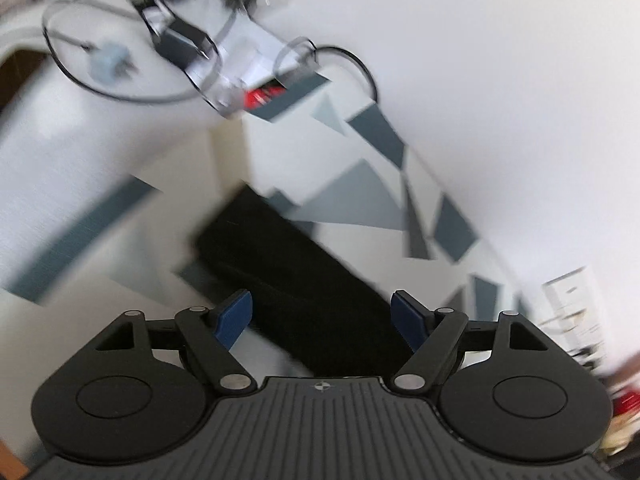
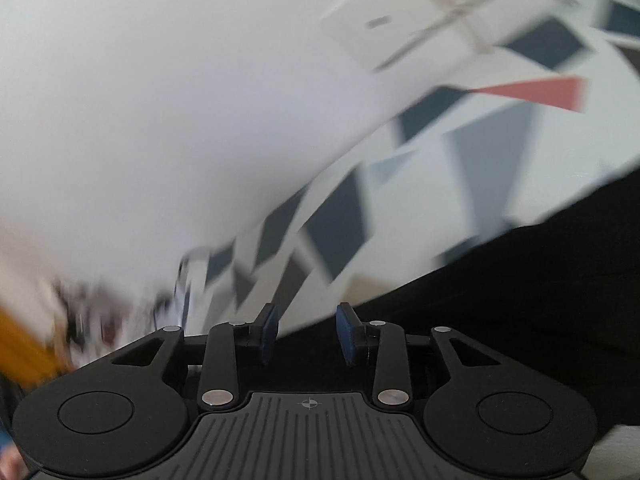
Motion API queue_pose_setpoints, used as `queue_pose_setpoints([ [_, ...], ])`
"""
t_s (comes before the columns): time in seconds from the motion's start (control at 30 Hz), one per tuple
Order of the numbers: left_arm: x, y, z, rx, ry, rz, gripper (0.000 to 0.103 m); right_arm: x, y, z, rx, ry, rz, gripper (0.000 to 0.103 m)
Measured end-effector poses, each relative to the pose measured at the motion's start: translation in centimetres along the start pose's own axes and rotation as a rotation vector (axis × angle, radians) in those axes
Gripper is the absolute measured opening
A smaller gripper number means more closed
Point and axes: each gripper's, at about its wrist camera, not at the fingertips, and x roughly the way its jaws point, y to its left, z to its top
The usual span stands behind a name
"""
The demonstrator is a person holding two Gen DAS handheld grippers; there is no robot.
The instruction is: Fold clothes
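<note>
Both views are smeared by motion blur, so fine detail is hard to read. In the left wrist view the left gripper (image 1: 322, 318) has its blue-padded fingers (image 1: 234, 318) spread wide apart with nothing between them. Ahead of it and just past the fingertips lies a black garment (image 1: 288, 276), folded into a long dark band that runs diagonally from the upper left toward the gripper's base. It rests on a white cloth with grey and dark blue triangles (image 1: 360, 200), which seems to cover the surface below. Whether the pads touch the fabric cannot be told. Farther off, near the top of that view, a tangle of thin black cables (image 1: 120, 92) loops around some small boxes and a spot of red, all blurred. In the right wrist view the right gripper (image 2: 307, 330) holds its blue pads closer together than the left one, yet a clear gap remains and nothing is pinched between them. The same black garment fills the lower right of this view, its edge passing right behind the fingertips and under the right-hand finger (image 2: 347, 332). The patterned cloth stretches beyond it, with one pink triangle (image 2: 540, 92) among the grey ones, and a plain white wall (image 2: 180, 100) takes up the left.
</note>
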Motion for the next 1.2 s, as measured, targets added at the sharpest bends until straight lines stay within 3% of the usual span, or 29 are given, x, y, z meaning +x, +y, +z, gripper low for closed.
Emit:
queue_pose_setpoints([
  [0.1,0.4,1.5,-0.2,0.126,-0.021,0.076,0.078,2.4,3.9,-1.4,-0.175,0.064,0.06,0.038],
  [0.2,1.1,2.0,-0.1,0.338,-0.05,0.071,0.078,5.1,7.6,-3.3,-0.346,0.112,0.087,0.043],
  [0.3,2.1,1.5,0.2,0.607,-0.05,0.034,0.078,7.6,10.8,-5.0,-0.494,0.149,0.067,0.043],
  [0.43,3.6,0.5,-0.1,0.996,-0.028,-0.056,0.078,9.5,13.3,-6.2,-0.562,0.189,0.017,0.043],
  [0.5,4.5,0.4,-0.1,1.114,-0.007,-0.115,0.078,10.3,13.7,-6.3,-0.573,0.206,0.014,0.054],
  [0.53,4.9,0.4,0.0,1.15,0.008,-0.15,0.078,10.5,13.9,-6.4,-0.579,0.212,0.016,0.068],
  [0.57,5.3,0.4,0.1,1.169,0.024,-0.191,0.076,10.8,14.1,-6.5,-0.585,0.218,0.018,0.071],
  [0.63,5.8,0.4,0.2,1.196,0.052,-0.291,0.053,11.3,14.4,-6.7,-0.598,0.229,0.013,0.071],
  [0.7,6.2,0.2,0.1,1.218,0.09,-0.364,0.011,11.7,14.9,-7.0,-0.617,0.239,0.002,0.071],
  [0.8,6.7,0.5,1.1,1.154,0.173,-0.441,0.006,12.7,15.6,-7.8,-0.665,0.266,-0.006,0.064],
  [0.93,6.5,2.2,4.0,0.919,0.282,-0.606,0.005,13.7,15.8,-8.2,-0.677,0.32,-0.023,0.006],
  [1.1,5.6,3.0,6.7,0.739,0.34,-0.742,0.005,11.9,16.6,-6.3,-0.554,0.182,0.036,0.001],
  [1.2,7.0,3.0,8.7,0.655,0.383,-0.707,0.005,12.9,17.2,-5.1,-0.519,0.158,0.043,0.001],
])
